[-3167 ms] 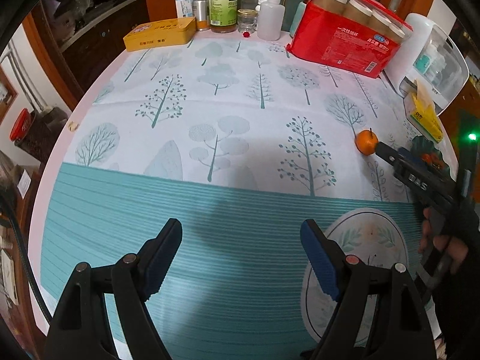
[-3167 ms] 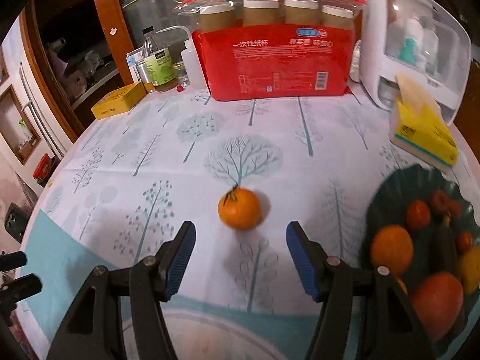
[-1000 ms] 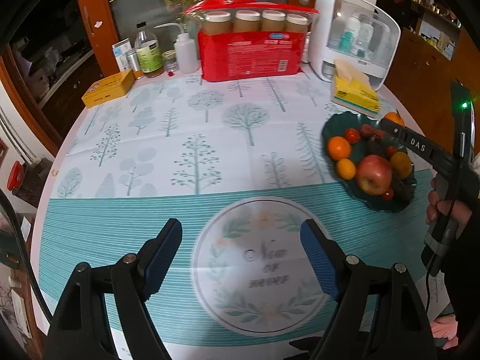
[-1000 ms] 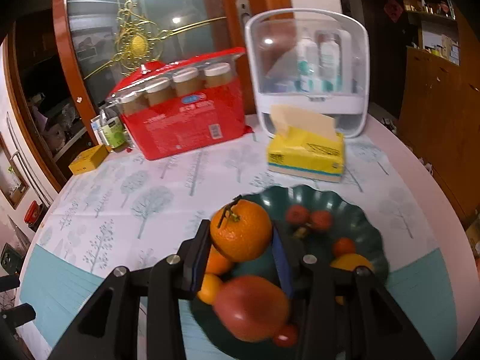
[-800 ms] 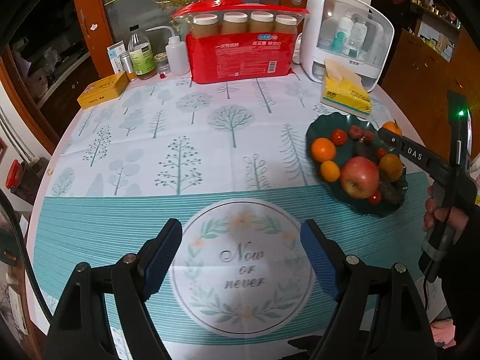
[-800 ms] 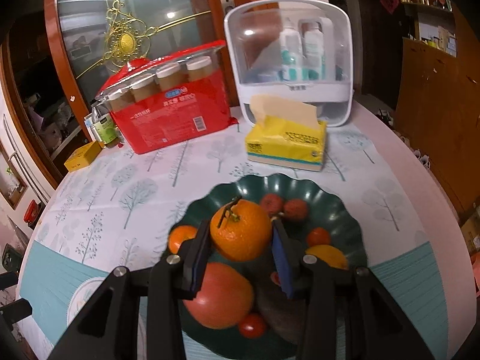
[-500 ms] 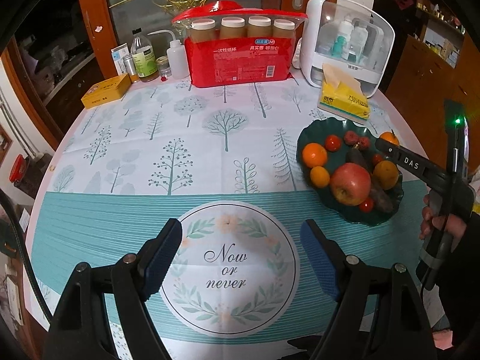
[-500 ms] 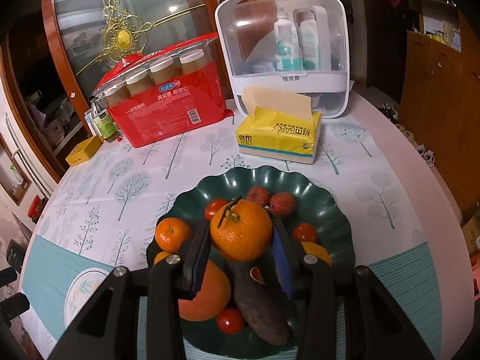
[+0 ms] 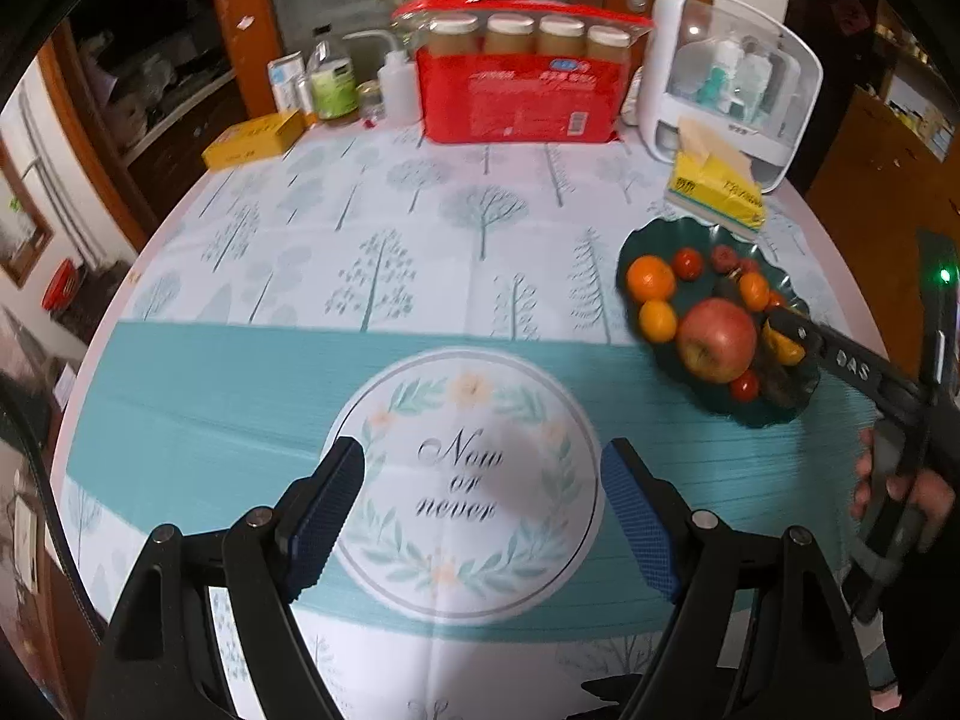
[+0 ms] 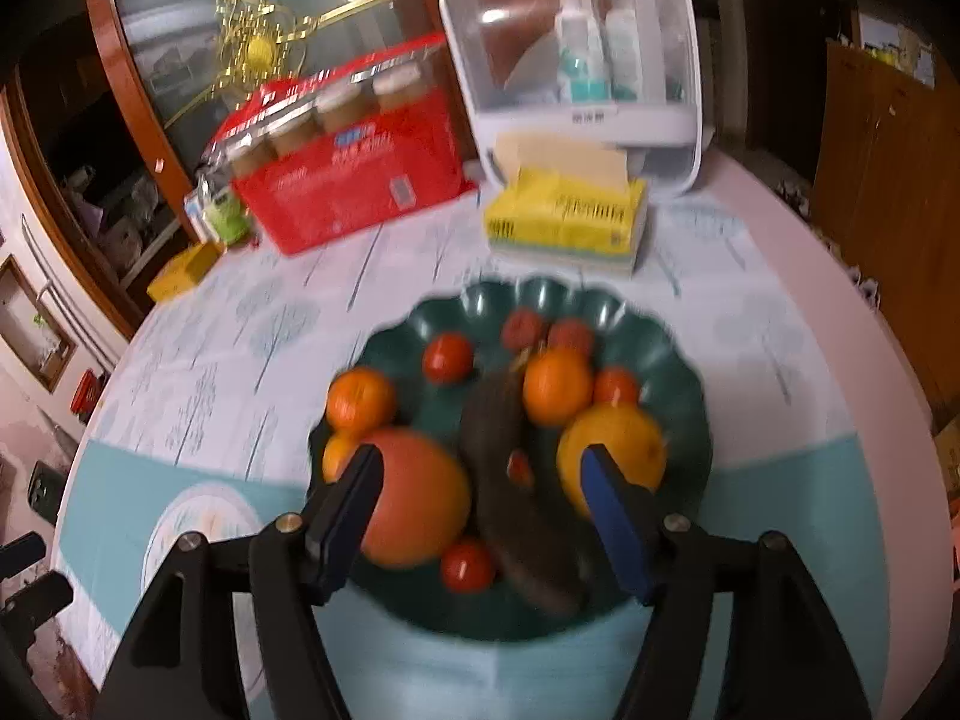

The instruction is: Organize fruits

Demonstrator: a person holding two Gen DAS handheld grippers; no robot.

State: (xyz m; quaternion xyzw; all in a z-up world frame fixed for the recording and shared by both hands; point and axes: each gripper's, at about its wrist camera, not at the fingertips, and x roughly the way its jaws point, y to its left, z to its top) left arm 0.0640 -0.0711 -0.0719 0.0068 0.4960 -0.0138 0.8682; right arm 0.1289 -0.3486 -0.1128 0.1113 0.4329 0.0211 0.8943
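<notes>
A dark green scalloped plate (image 10: 678, 360) holds several fruits: a stemmed tangerine (image 10: 557, 385) near the middle, a big apple (image 10: 414, 495), other oranges, small tomatoes and a dark long fruit. My right gripper (image 10: 483, 501) is open and empty just above the plate's near side. In the left wrist view the plate (image 9: 636, 240) sits at the right of the table, with the right gripper's finger (image 9: 840, 357) over it. My left gripper (image 9: 483, 507) is open and empty above the round "Now or never" print.
A yellow tissue box (image 10: 567, 219) and a white storage box (image 10: 576, 72) stand right behind the plate. A red pack of cups (image 9: 519, 93), bottles (image 9: 333, 84) and a yellow tin (image 9: 252, 138) line the table's far edge.
My right gripper has opened and let go of the tangerine, which now lies in the plate; the gripper has pulled back slightly. The left gripper stays open over the cloth.
</notes>
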